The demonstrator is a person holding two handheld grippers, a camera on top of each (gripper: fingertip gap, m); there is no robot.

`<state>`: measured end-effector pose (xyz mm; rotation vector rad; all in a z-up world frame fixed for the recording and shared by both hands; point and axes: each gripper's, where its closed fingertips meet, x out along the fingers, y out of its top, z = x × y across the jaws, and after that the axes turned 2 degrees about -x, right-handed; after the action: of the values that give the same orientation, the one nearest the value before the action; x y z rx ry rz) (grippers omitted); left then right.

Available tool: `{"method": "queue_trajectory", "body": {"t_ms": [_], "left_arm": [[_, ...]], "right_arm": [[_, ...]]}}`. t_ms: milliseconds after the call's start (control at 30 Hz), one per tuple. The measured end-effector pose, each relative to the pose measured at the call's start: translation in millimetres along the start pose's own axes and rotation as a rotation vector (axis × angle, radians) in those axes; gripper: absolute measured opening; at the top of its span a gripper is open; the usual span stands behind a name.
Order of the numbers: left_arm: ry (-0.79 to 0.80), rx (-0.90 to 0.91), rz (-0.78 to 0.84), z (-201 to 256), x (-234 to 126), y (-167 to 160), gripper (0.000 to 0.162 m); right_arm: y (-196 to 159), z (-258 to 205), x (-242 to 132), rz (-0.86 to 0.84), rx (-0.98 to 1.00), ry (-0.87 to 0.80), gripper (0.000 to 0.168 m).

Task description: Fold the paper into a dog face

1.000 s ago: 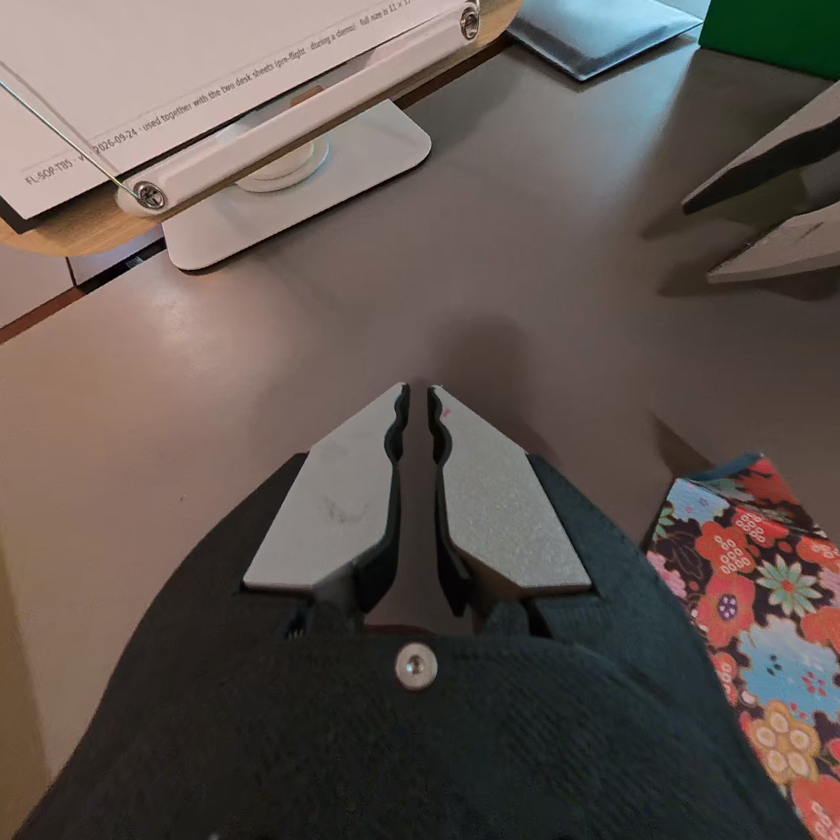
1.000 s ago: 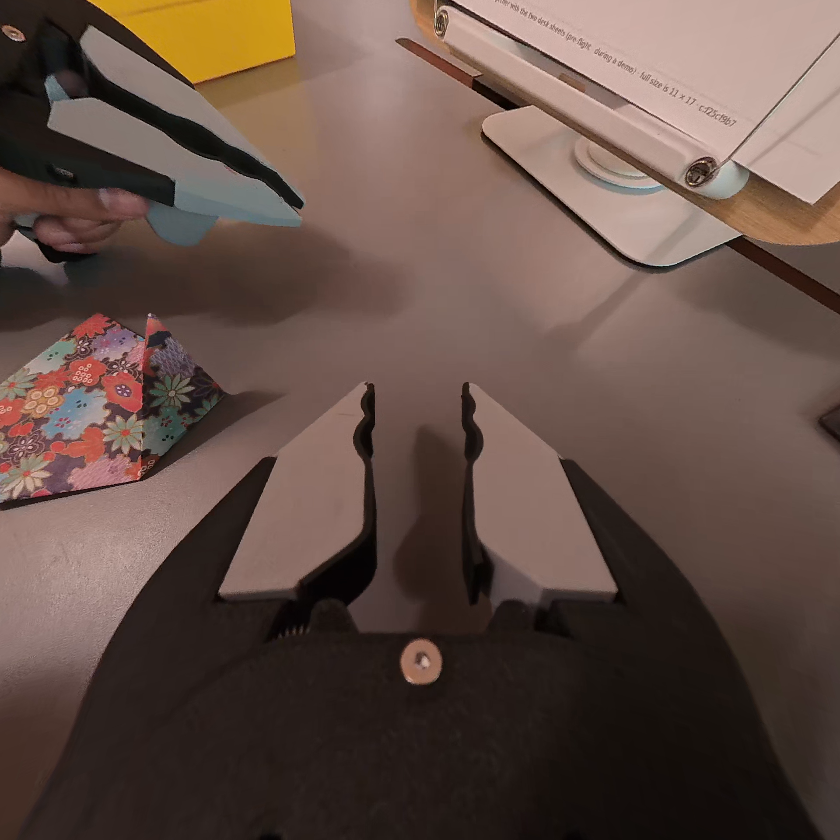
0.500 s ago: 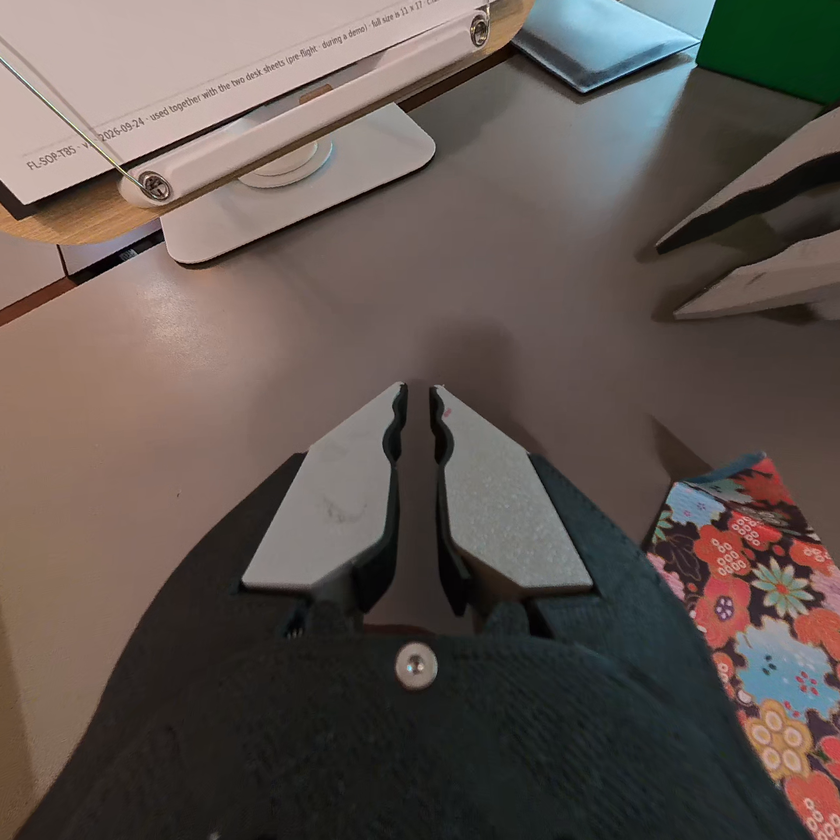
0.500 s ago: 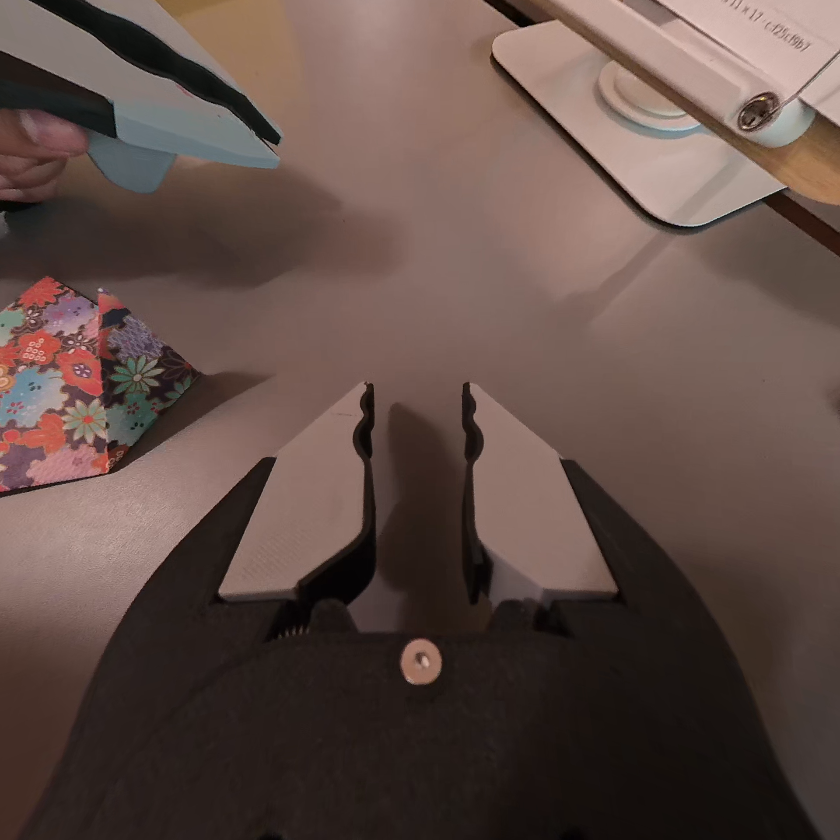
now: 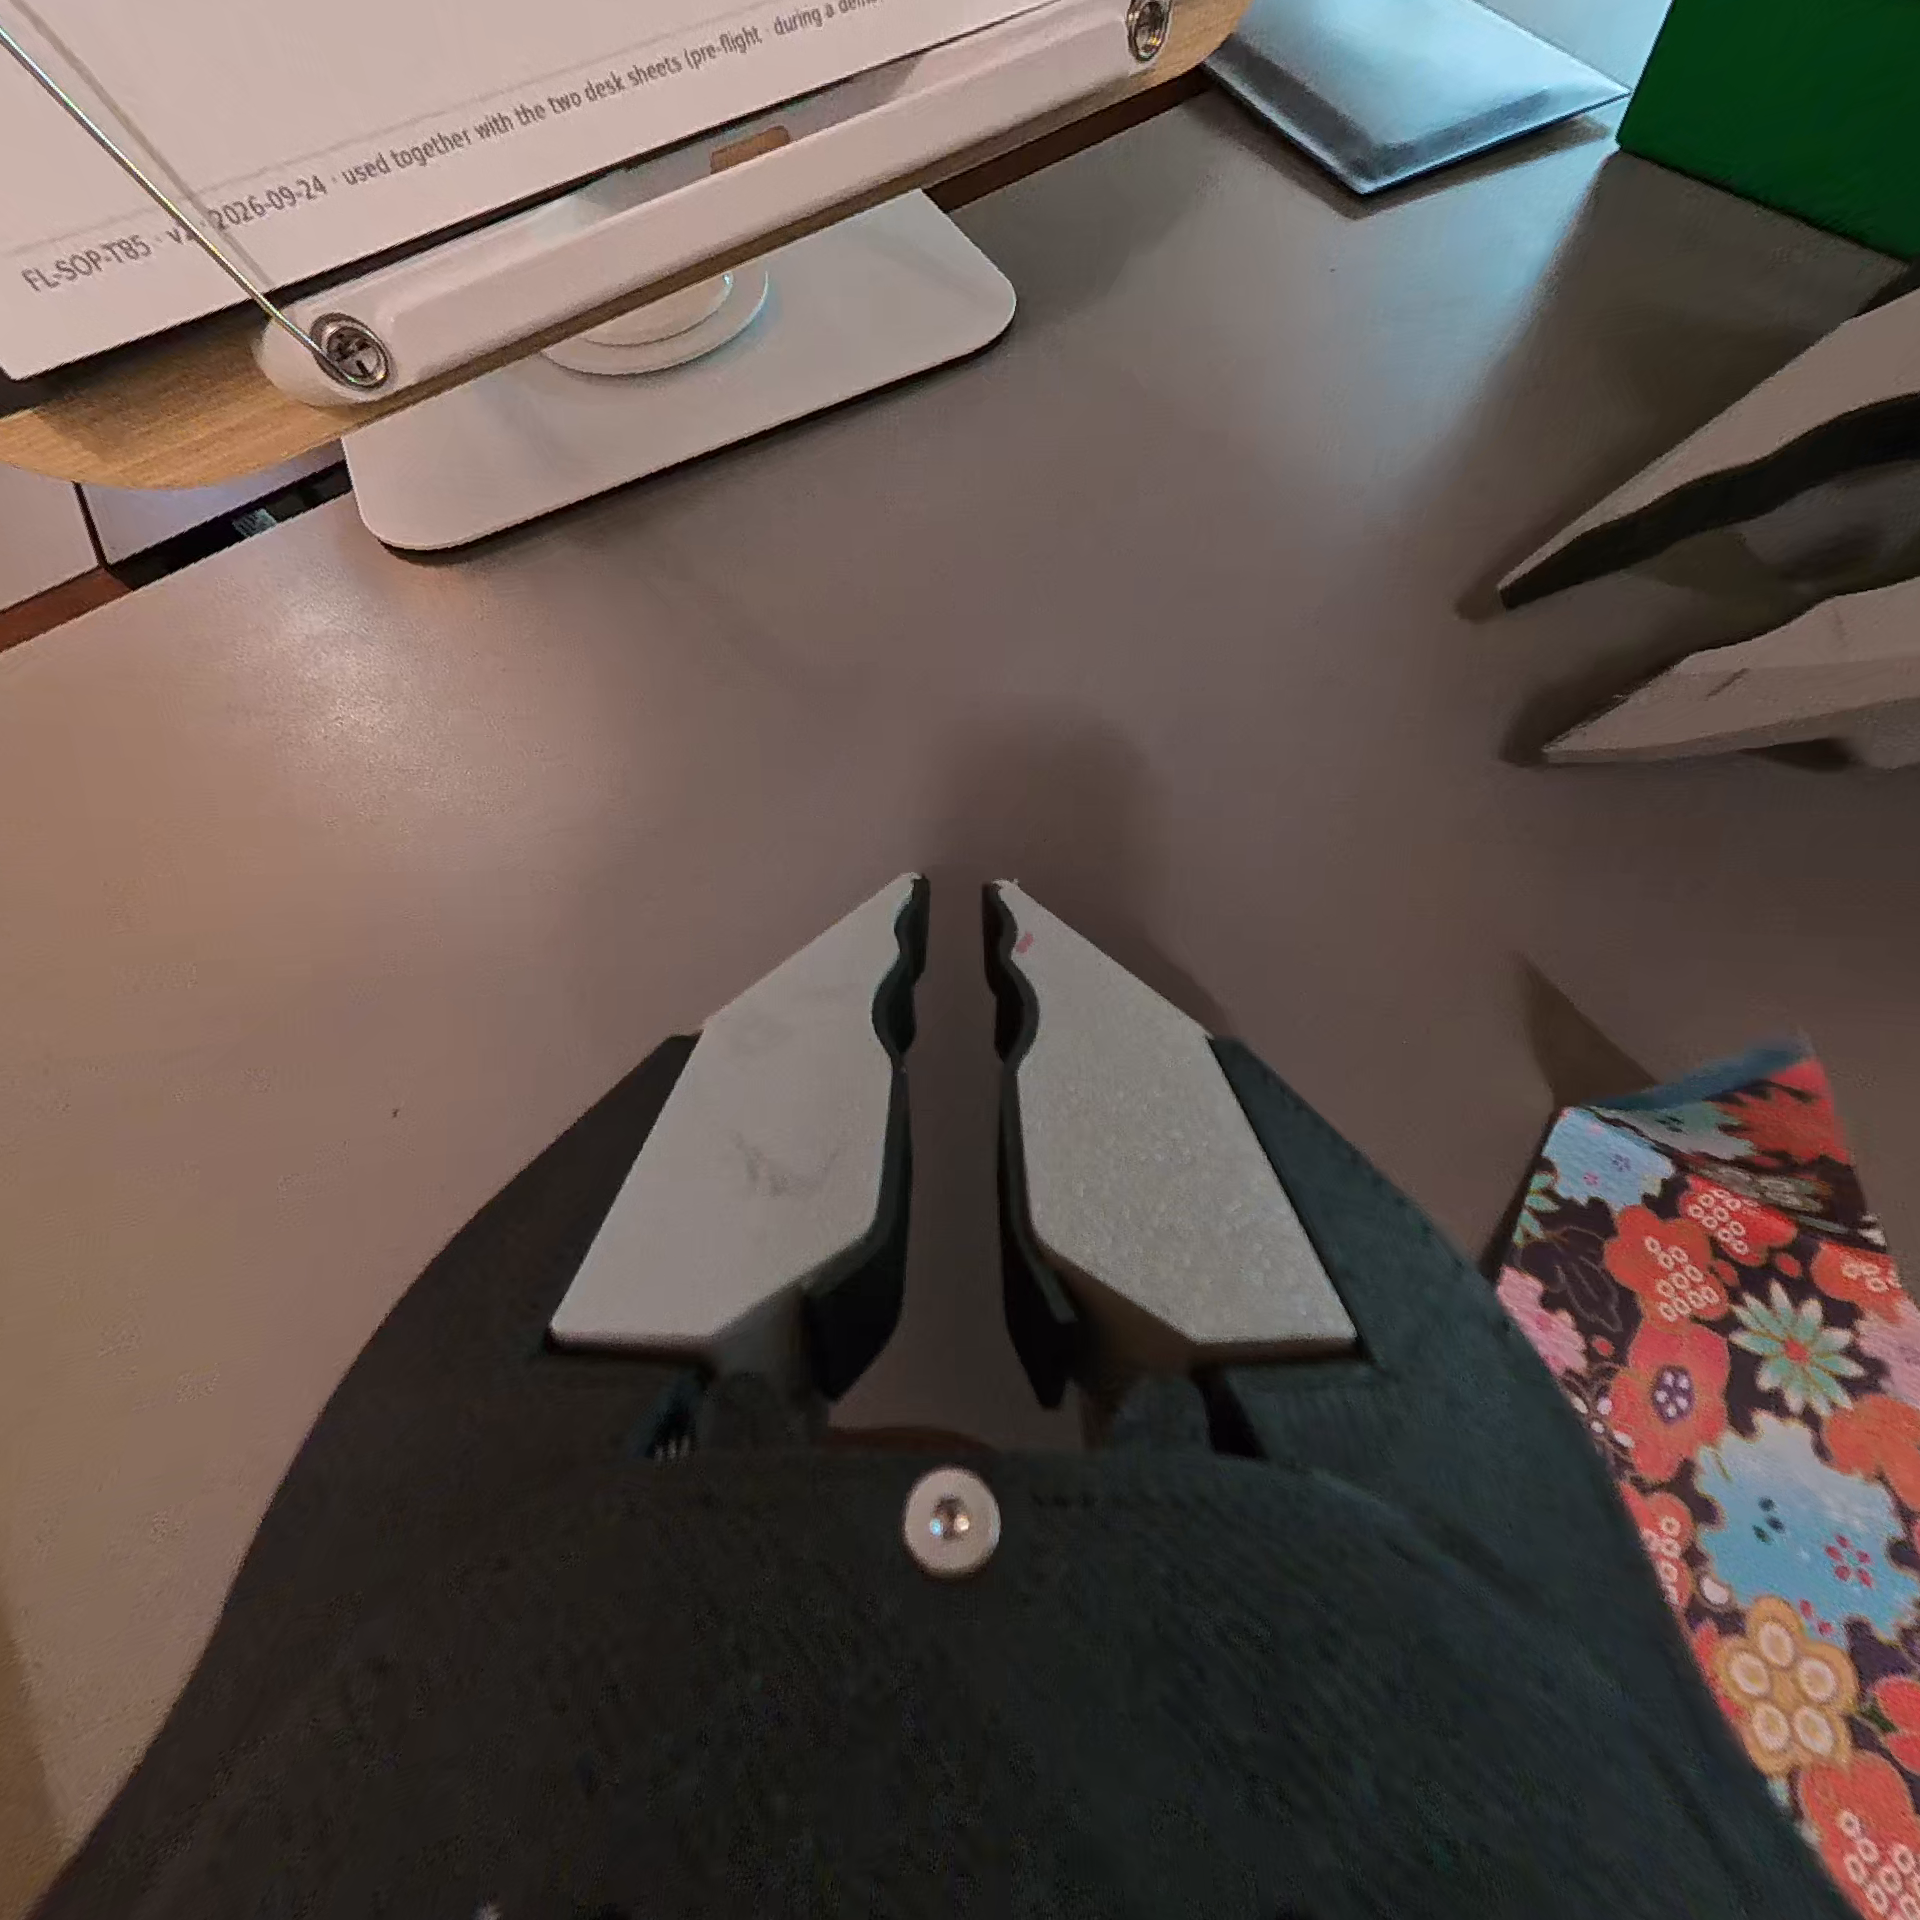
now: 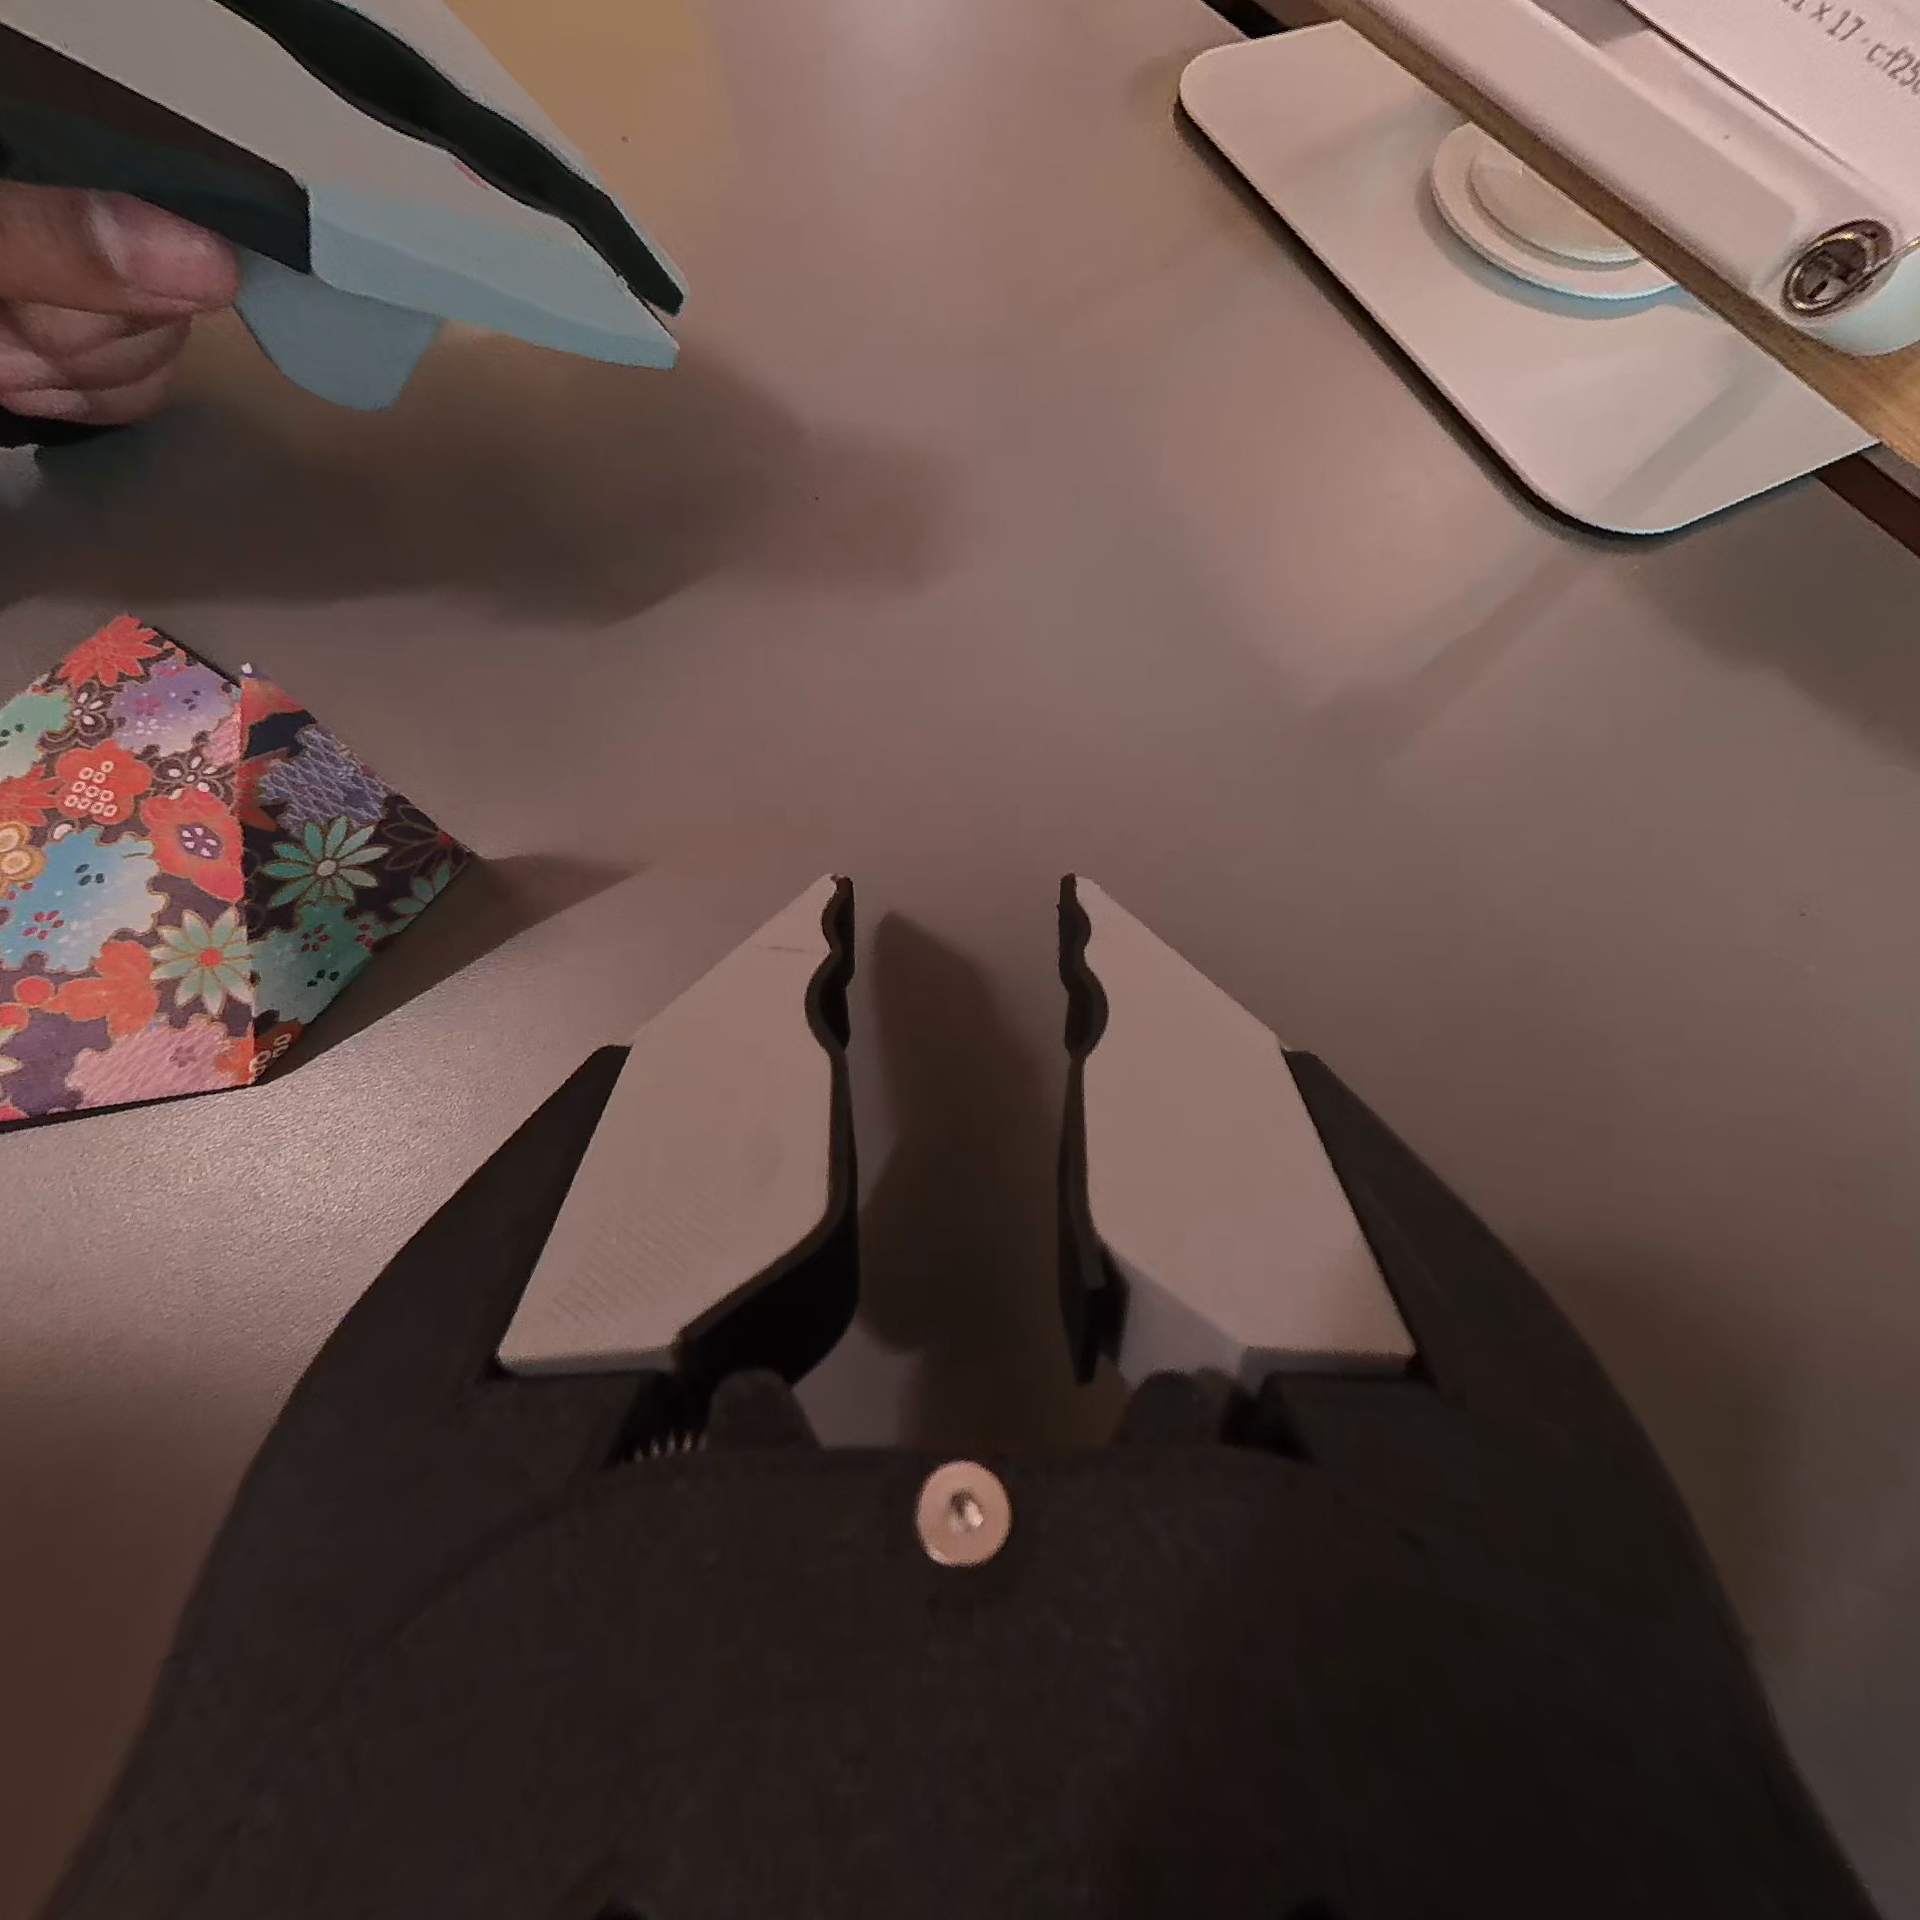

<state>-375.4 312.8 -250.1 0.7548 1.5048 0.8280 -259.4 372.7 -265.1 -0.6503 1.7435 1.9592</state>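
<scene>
The folded floral paper (image 5: 1714,1403) lies on the grey table (image 5: 416,831), with one flap standing up a little; it also shows in the right wrist view (image 6: 156,883). My left gripper (image 5: 953,885) is shut to a narrow slit and empty. It hovers over bare table just left of the paper, and shows in the right wrist view (image 6: 655,317) beyond the paper. My right gripper (image 6: 956,883) is open and empty, low over the table to the right of the paper. It shows in the left wrist view (image 5: 1525,670) past the paper's far corner.
A document stand with a white base (image 5: 675,416) and a wooden board holding a printed sheet stands at the back, also seen in the right wrist view (image 6: 1455,312). A grey flat pad (image 5: 1403,94) and a green box (image 5: 1787,104) sit far right. A hand (image 6: 94,301) holds the left gripper. The left gripper's tips are roughly 15 centimetres from the right gripper's.
My right gripper has moved forward and lower toward the stand, still open. My left gripper has edged forward slightly. The paper has not moved.
</scene>
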Motion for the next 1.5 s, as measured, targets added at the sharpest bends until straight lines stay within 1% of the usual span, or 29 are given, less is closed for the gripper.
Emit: {"method": "queue_trajectory", "body": {"t_ms": [300,500,767,1300,1433,1500], "left_arm": [[0.011,0.064,-0.036,5.2,4.0,-4.4,0.009],[0.019,0.069,-0.032,4.5,3.5,-4.1,0.01],[0.01,0.06,-0.051,4.5,5.3,-6.6,0.012],[0.001,0.14,-0.062,13.8,4.5,-9.8,0.015],[-0.027,0.15,-0.072,17.9,5.2,-11.3,0.015],[-0.074,0.145,-0.066,23.2,4.1,-11.0,0.015]], "right_arm": [[-1.5,-3.7,1.5,-0.016,-0.034,0.003,0.036],[-1.6,-6.0,0.5,-0.015,-0.074,-0.018,0.036],[-3.5,-6.8,0.0,-0.023,-0.066,-0.014,0.036],[-6.0,-12.7,3.4,-0.051,-0.103,-0.012,0.035],[-5.9,-15.2,5.8,-0.058,-0.114,-0.005,0.035],[-5.4,-16.2,6.2,-0.058,-0.119,-0.004,0.035]]}}
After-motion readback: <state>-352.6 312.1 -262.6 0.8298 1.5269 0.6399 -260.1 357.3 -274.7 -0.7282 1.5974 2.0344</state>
